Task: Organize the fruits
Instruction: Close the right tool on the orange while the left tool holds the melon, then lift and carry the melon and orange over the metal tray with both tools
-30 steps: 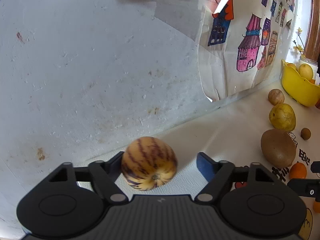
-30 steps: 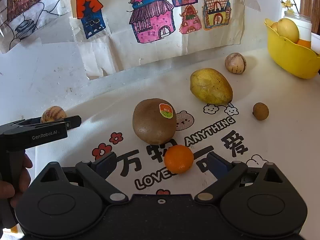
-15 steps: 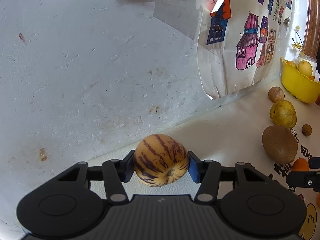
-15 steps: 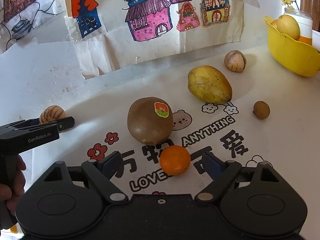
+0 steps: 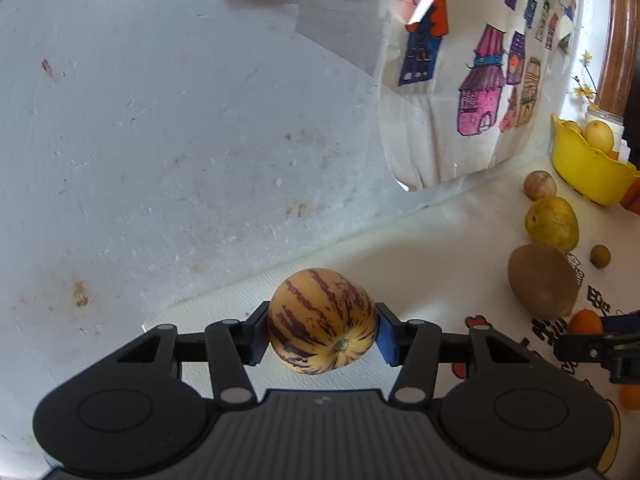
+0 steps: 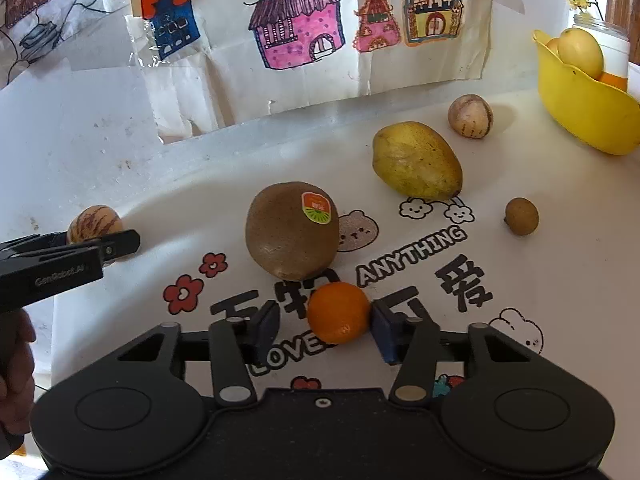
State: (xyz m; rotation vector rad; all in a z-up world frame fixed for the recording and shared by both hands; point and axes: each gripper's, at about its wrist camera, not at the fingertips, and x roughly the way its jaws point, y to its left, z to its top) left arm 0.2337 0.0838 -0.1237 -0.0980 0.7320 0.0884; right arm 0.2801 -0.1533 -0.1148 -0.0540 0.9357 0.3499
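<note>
Left wrist view: left hand-held gripper [image 5: 322,338] clamped on a striped melon [image 5: 322,320], yellow with purple streaks, both blue pads pressed to its sides, low in the frame at 6 o'clock, close to a scuffed white wall [image 5: 180,140]. At 3 o'clock, well apart from the melon, a row of loose fruit on the white surface [image 5: 432,264]: brown kiwi [image 5: 542,282], yellow mango [image 5: 552,223], a second small striped fruit [image 5: 540,185], a small brown longan [image 5: 600,256]. Yellow bowl [image 5: 588,172] at 2 o'clock, holding pale yellow fruit.

Right wrist view: right hand-held gripper [image 6: 324,330] closing around an orange [image 6: 338,312] at 6 o'clock. Right pad against the orange's side, a sliver of gap visible at the left pad, so not yet squeezed from both sides. Kiwi with a sticker directly behind the orange at 12 o'clock from it, touching or almost touching it, crowding the far side. Mango farther off at 1 o'clock, longan at 3 o'clock, small striped fruit near the wall, yellow bowl at the far 2 o'clock edge beside a white jar [image 6: 612,50]. Printed cloth with flowers, clouds and lettering beneath the fruit. Children's drawings [image 6: 312,20] of colourful houses taped to the wall behind. Left gripper with its melon entering at 9 o'clock, a person's hand [image 6: 16,376] on its handle.
</note>
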